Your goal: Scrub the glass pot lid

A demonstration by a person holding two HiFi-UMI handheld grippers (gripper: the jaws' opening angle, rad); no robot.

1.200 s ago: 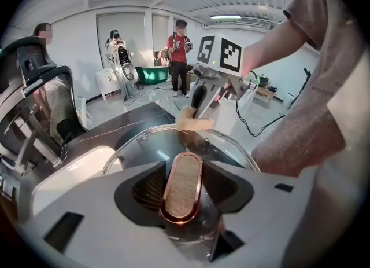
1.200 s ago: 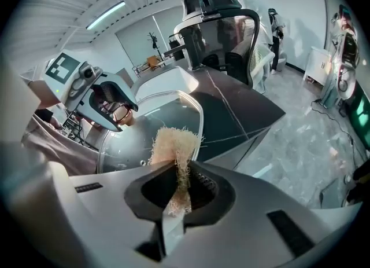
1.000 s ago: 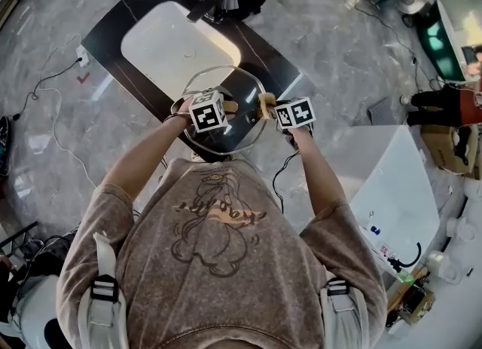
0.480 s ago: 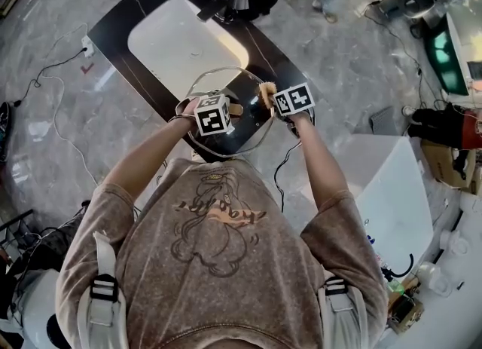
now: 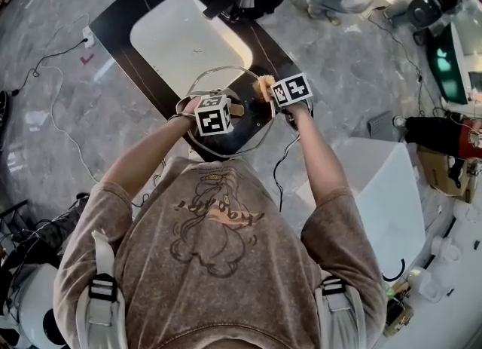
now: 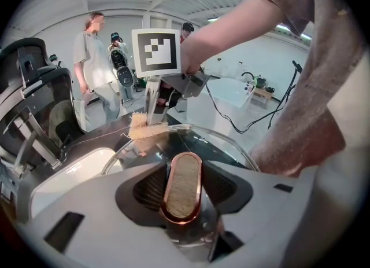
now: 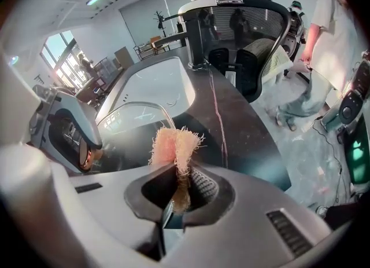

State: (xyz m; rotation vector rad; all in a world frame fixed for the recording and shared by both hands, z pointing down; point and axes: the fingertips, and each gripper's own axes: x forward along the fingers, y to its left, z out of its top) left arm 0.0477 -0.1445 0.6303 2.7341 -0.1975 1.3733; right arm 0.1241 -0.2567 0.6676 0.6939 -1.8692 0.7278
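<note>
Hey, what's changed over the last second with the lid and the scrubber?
The right claw, shut on the frayed tan scrub pad, has carried the pad across the round glass pot lid toward its far rim, away from the person. The left claw is closing slightly on the lid's copper-rimmed oval knob and has kept the lid in about the same place. Nothing was let go.

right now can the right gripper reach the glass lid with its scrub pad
Probably yes: the right gripper, fingers shut on the scrub pad, holds it at the rim of the glass lid, nothing between them.
</note>
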